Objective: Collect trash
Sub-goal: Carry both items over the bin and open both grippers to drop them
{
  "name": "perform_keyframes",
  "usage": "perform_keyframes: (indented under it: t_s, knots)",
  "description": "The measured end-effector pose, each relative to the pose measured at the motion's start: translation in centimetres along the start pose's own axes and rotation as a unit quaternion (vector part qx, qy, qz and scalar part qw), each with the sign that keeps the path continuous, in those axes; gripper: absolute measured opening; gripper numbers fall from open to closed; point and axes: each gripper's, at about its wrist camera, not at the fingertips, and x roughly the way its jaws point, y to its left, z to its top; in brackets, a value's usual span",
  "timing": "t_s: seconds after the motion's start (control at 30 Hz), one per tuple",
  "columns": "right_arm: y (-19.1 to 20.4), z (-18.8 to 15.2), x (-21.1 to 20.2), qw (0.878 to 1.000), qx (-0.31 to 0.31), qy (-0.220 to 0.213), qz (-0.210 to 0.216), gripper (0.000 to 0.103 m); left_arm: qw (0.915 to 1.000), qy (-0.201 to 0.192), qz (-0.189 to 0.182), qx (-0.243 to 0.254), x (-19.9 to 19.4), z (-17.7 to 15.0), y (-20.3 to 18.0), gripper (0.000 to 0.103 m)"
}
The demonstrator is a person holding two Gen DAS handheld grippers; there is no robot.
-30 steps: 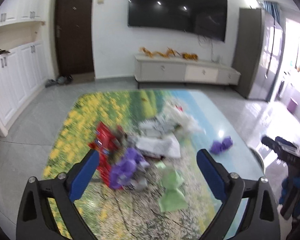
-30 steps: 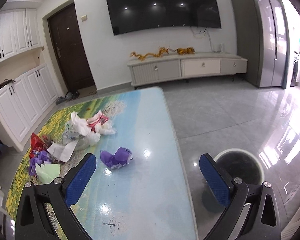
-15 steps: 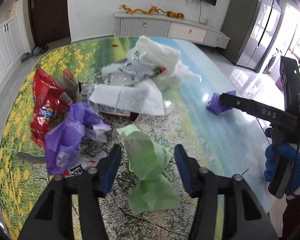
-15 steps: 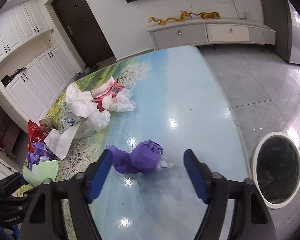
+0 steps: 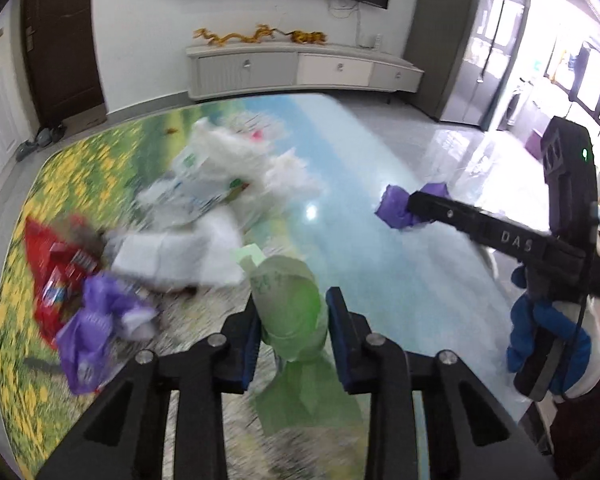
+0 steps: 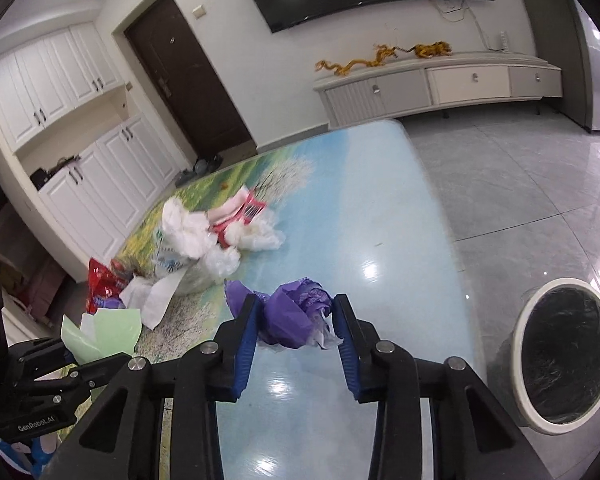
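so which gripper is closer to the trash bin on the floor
Right. The right gripper, shut on the purple wad, sits near the table edge just beside the bin. The left gripper, shut on the green paper, is farther in, by the trash pile.

1. The counter (image 6: pixel 380 240) has a glossy printed top that mirrors the ceiling lights.
2. The green wrapper (image 5: pixel 292 304) looks like thin, matt, creased paper.
3. The purple wad (image 6: pixel 296 316) is crinkled, faintly shiny plastic film.
4. The white bags (image 6: pixel 196 236) are soft, translucent plastic.
5. The red packet (image 5: pixel 56 268) is glossy foil-like plastic.
6. The right hand-held gripper (image 6: pixel 295 317) is matt black plastic with blue pads (image 6: pixel 246 336) and bright metal screws.
7. The floor (image 6: pixel 520 184) is polished tile.
8. The bin (image 6: pixel 564 360) holds a shiny black liner.
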Motion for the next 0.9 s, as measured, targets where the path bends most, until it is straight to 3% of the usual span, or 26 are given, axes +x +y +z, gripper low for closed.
perform_keyframes:
  t_s: [0.13, 0.23, 0.33, 0.5, 0.67, 0.7, 0.77, 0.9]
  knots:
    - [-4.0, 0.7, -3.5, 0.998, 0.023, -0.041, -0.046, 0.035, 0.9980, -0.008, -0.047, 0.042, 1.3, 4.1, -4.9, 0.029]
    - [-9.0, 0.6, -6.4, 0.990, 0.057, -0.060, -0.113, 0.035, 0.9927, -0.003, -0.091, 0.079, 3.3, 7.1, -9.9, 0.029]
    - [-14.2, -0.1, -8.0, 0.976, 0.081, -0.053, -0.194, 0.035, 0.9855, 0.011, -0.127, 0.113, 6.5, 9.7, -15.4, 0.030]
    - [-21.5, -2.0, -8.2, 0.955, 0.118, -0.018, -0.270, 0.036, 0.9770, 0.048, -0.162, 0.130, 13.1, 12.8, -23.3, 0.032]
    - [-26.5, -3.2, -6.9, 0.945, 0.145, 0.009, -0.294, 0.038, 0.9749, 0.069, -0.168, 0.129, 18.8, 14.2, -27.8, 0.037]
    - [-27.1, -3.4, -6.6, 0.943, 0.147, 0.013, -0.299, 0.043, 0.9750, 0.073, -0.168, 0.125, 19.8, 14.4, -28.3, 0.040]
    - [-28.1, -3.8, -5.9, 0.940, 0.151, 0.022, -0.305, 0.056, 0.9753, 0.083, -0.169, 0.115, 21.3, 14.6, -28.7, 0.057]
    - [-28.5, -4.4, -6.0, 0.936, 0.148, 0.031, -0.317, 0.062, 0.9743, 0.093, -0.181, 0.097, 21.9, 14.7, -28.6, 0.059]
